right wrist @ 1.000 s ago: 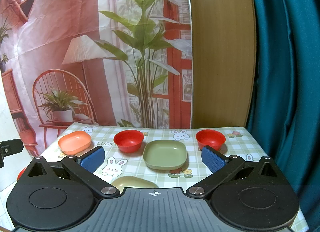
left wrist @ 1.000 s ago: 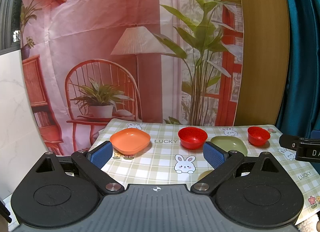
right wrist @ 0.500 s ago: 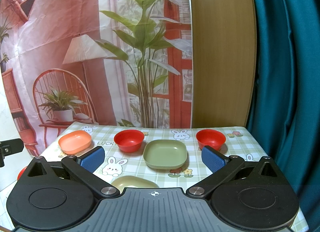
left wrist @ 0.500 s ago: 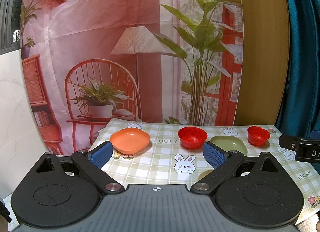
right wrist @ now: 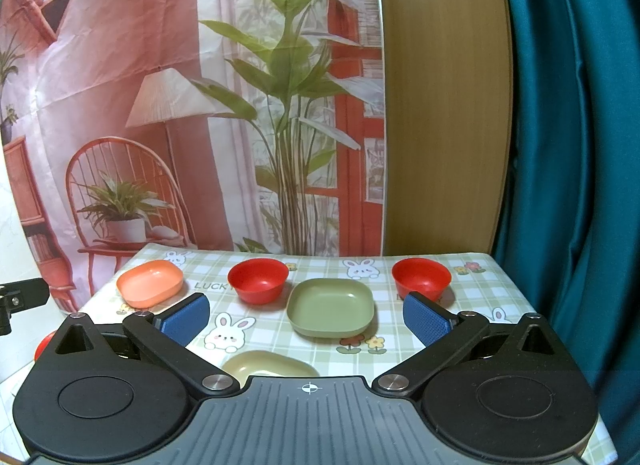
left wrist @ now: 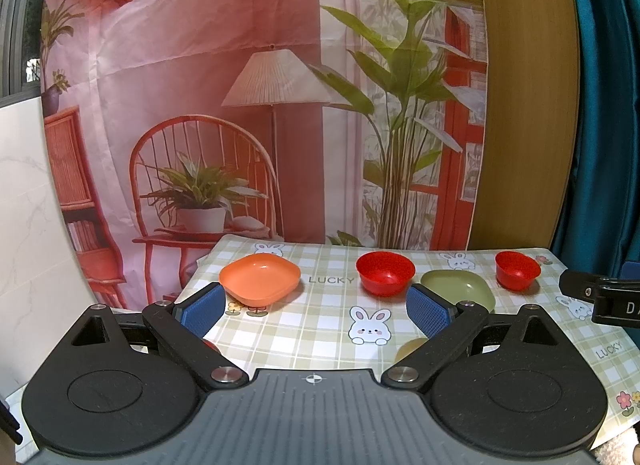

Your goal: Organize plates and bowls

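Here both grippers, left gripper (left wrist: 316, 307) and right gripper (right wrist: 306, 315), gape wide (empty) above bare tablecloth (right wrist: 276, 329).

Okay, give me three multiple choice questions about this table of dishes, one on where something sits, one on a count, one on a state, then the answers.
1. What lies between the two red bowls?
A. green plate
B. a mug
C. a fork

2. How many red bowls stand in the far row?
A. two
B. four
C. five

3. The right gripper is:
A. shut on a plate
B. open, holding nothing
C. shut on a bowl

Answers:
A, the green plate sits between the left red bowl and the right red bowl.
A, only those two stand there.
B, the right gripper has its fingers wide apart.
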Motion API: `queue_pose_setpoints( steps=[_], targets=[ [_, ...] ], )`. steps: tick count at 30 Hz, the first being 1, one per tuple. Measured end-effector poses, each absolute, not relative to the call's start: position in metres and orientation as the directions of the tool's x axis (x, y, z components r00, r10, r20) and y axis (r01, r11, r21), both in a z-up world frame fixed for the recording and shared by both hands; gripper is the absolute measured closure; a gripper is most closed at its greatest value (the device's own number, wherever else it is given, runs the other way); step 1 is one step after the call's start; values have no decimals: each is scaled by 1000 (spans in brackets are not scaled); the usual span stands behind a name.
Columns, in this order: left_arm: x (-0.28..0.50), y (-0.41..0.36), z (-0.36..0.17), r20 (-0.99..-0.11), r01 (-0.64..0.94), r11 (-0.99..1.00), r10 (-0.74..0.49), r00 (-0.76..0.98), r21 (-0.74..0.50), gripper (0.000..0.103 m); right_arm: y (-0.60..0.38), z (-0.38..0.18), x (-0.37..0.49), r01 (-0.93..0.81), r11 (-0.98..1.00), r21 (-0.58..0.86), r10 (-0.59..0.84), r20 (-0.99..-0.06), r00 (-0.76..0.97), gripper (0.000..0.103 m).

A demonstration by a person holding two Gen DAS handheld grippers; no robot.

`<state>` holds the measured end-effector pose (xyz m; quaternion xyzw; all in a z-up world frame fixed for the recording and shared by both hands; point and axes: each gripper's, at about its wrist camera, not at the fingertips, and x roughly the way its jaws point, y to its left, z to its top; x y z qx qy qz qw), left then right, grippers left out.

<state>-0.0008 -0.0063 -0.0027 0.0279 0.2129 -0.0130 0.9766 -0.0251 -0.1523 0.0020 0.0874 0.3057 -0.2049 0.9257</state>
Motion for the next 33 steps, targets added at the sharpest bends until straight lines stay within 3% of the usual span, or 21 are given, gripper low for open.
queue_pose_setpoints(
  steps=[18,27,33],
  targets=[
    [61,-3,11,-398,-2,992,51,916,122,5,-216,8,18,462,886,41,-358,-571,738,0],
    [111,17,17,-426,1,997,31,904,74,5,-224,-6,53,428,904,26,-338,-571,748,0],
    [137,41,20,-423,-52,996,80,903,77,5,-217,-25,84,398,915,58,-291,-588,755,1]
  ],
)
